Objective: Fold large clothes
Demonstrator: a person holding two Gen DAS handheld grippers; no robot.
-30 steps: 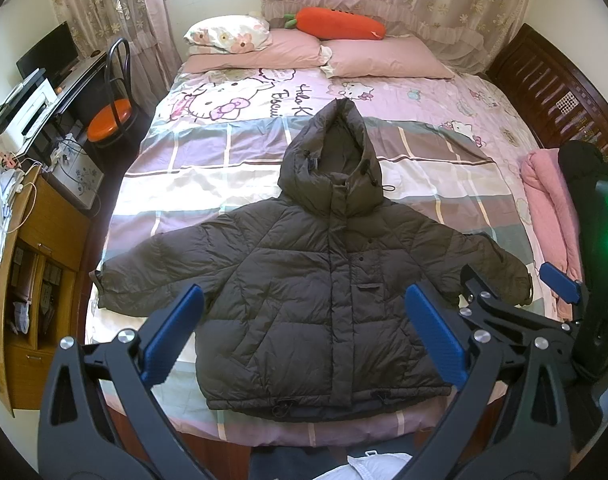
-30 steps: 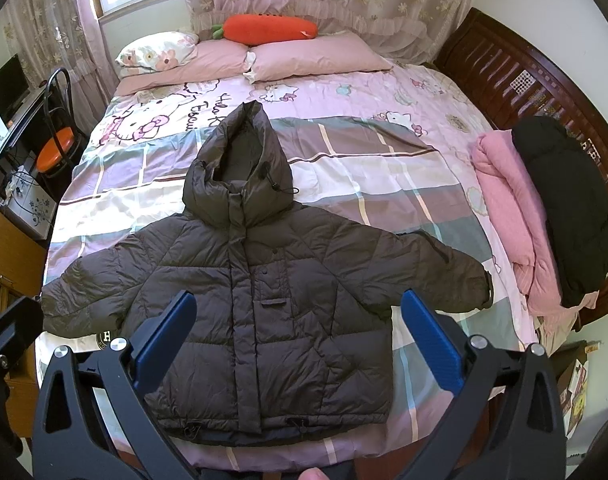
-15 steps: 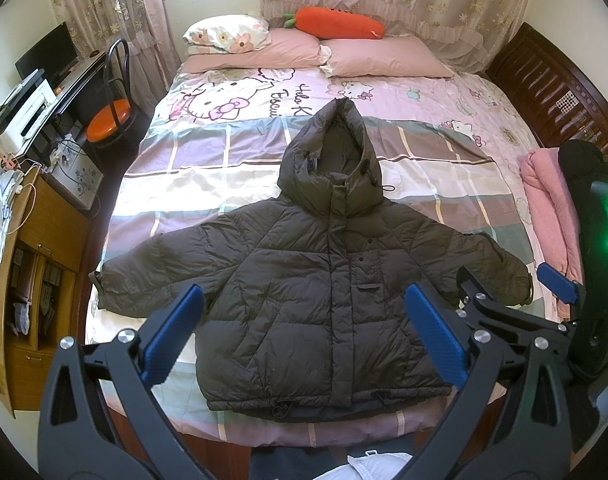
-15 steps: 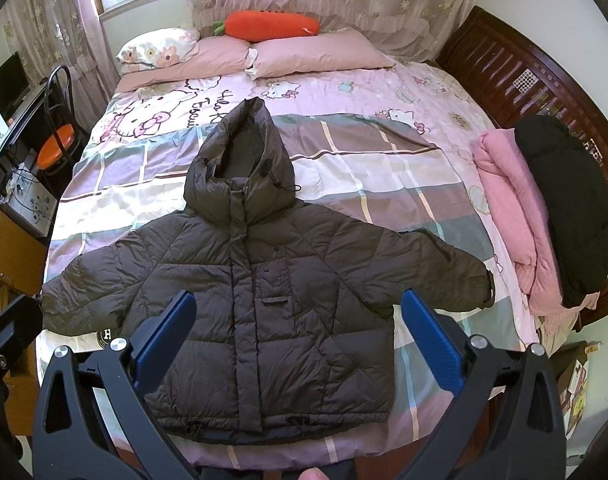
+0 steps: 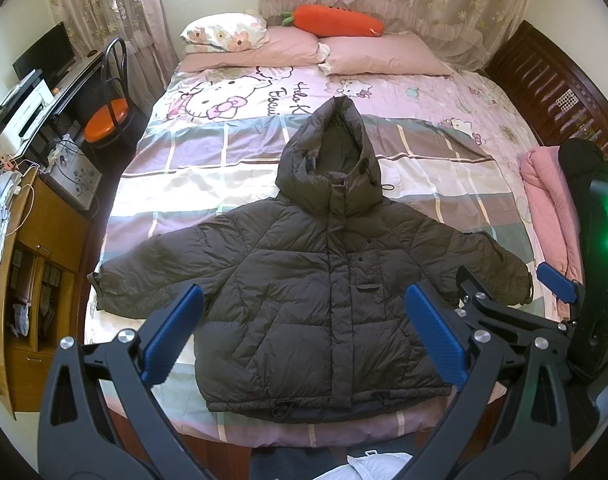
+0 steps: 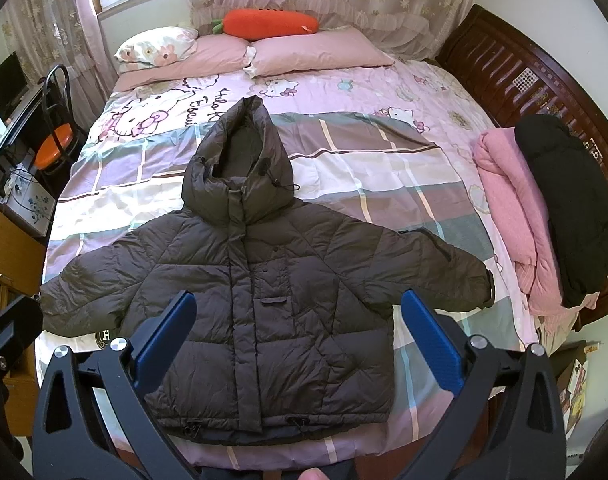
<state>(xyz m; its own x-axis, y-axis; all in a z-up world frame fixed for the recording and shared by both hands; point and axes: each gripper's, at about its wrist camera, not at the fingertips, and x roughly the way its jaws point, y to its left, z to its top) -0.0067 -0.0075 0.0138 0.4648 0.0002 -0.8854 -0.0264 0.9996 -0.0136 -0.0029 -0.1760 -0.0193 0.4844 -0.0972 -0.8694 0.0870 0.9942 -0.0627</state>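
Note:
A dark olive hooded puffer jacket [image 5: 319, 280] lies flat, front up, on the bed [image 5: 232, 152], sleeves spread to both sides, hood toward the pillows, hem at the near edge. It also shows in the right wrist view [image 6: 264, 292]. My left gripper [image 5: 304, 332] is open and empty, held above the jacket's lower part. My right gripper [image 6: 300, 332] is open and empty, held above the hem area; it also shows at the right of the left wrist view [image 5: 515, 284].
Folded pink [image 6: 511, 216] and black [image 6: 563, 200] garments lie on the bed's right side by the dark wooden bed frame [image 6: 515, 72]. Pillows [image 5: 327, 52] and a carrot plush [image 5: 335, 26] are at the head. A desk [image 5: 32, 240] and chair [image 5: 104, 120] stand left.
Both grippers have shifted slightly; the right wrist view has tilted a little so the jacket sits lower. The jacket has not moved.

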